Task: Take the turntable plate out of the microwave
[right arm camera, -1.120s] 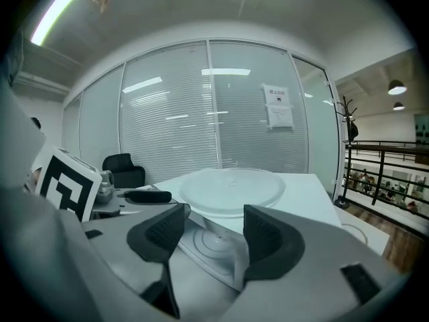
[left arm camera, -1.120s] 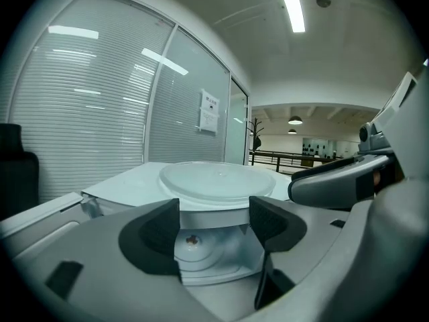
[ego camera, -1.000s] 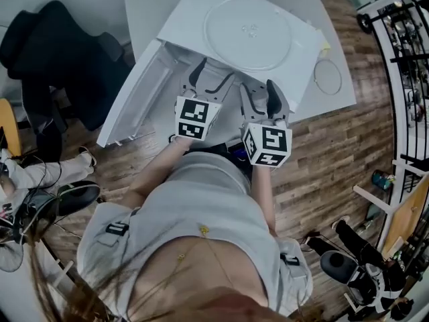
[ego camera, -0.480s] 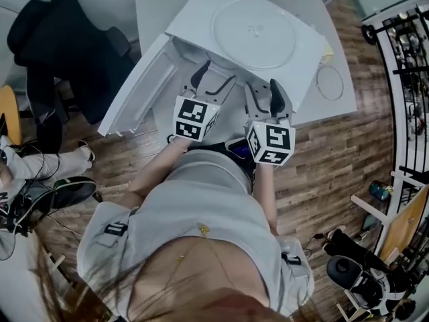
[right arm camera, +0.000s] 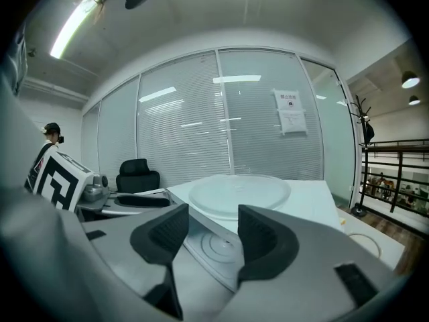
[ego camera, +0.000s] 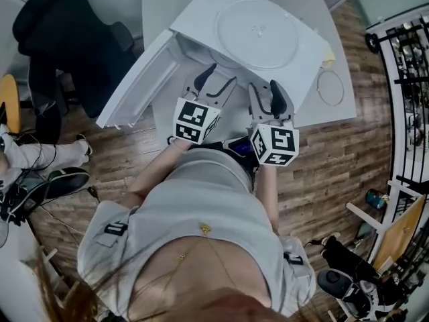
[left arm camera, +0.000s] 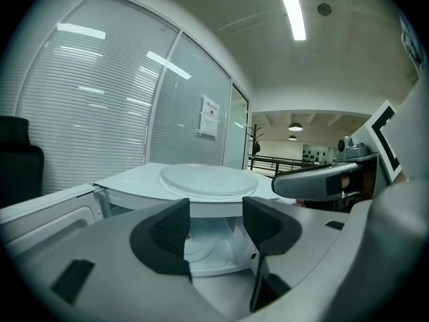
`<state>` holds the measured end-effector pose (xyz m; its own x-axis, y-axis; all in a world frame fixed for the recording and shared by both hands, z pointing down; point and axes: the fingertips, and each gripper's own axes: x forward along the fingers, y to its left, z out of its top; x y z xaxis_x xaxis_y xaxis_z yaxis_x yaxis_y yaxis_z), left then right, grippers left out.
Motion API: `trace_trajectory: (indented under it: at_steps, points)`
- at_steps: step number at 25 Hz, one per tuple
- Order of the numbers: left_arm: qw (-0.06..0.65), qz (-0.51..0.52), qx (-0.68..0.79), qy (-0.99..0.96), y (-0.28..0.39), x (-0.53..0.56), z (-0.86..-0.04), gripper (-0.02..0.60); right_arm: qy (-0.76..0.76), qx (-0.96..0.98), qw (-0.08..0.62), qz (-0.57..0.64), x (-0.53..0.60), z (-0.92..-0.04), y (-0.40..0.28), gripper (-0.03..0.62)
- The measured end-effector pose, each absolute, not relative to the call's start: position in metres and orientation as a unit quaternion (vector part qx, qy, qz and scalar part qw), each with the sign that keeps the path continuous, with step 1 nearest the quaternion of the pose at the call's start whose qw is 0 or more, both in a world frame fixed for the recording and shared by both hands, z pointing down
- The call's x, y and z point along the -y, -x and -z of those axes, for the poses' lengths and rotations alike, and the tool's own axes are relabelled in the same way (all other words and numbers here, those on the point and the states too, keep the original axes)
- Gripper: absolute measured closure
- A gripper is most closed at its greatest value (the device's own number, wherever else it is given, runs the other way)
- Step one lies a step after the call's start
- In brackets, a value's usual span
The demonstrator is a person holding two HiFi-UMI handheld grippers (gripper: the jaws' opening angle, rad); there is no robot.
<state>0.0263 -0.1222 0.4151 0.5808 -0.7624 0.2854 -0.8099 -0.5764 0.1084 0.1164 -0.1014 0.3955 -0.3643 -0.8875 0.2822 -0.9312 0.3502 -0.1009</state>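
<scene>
Glass turntable plate (ego camera: 260, 33), clear and round with a raised rim and a small moulded hub at its centre, lies flat on top of the white microwave (ego camera: 196, 20). It is clear of the cavity and touched by neither tool. The microwave door (ego camera: 137, 86) hangs wide open at the head view's left. A thin ring (ego camera: 330, 86) lies on the table (ego camera: 315, 109) just beside the microwave's right side (probably the roller ring, though the view is too small to confirm).

The left gripper (left arm camera: 216, 215) and the right gripper (right arm camera: 213, 223) are held side by side in front of the open cavity, well below the plate. Each pair of jaws is apart but closing, with only the cavity interior showing between the pads; neither grips anything.

Judged from this layout, the removal step appears complete, and the tools are idling or withdrawing. If the plate must go elsewhere, the next move calls for lifting both grippers to its rim. Smooth glass is likely to be slippery and to need a level, two-sided hold.
</scene>
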Motion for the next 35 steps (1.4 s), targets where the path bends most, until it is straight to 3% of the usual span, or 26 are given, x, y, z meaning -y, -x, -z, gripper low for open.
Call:
trace_trajectory:
  at_steps: [4,9,13,21,27,35]
  points:
    - [0.108,-0.096,0.451,-0.881,-0.027,0.121,-0.414,0.383,-0.548,0.823,0.1,-0.113,0.102,-0.399,-0.115,0.405]
    - [0.11,-0.088,0.441,-0.886,-0.034,0.117,-0.415,0.481,-0.532,0.834,0.098,-0.106,0.103,-0.399,-0.113,0.524]
    - [0.114,-0.086,0.435,-0.889,-0.041,0.113,-0.414,0.528,-0.513,0.847,0.097,-0.098,0.102,-0.399,-0.111,0.557]
    - [0.144,-0.082,0.397,-0.903,-0.05,0.095,-0.41,0.546,-0.462,0.88,0.081,-0.077,0.092,-0.391,-0.094,0.574]
    - [0.095,-0.076,0.398,-0.909,-0.056,0.085,-0.386,0.548,-0.421,0.904,0.05,-0.056,0.08,-0.379,-0.082,0.574]
    - [0.079,-0.04,0.386,-0.918,-0.053,0.08,-0.356,0.548,-0.401,0.916,0.017,-0.027,0.077,-0.349,-0.071,0.574]
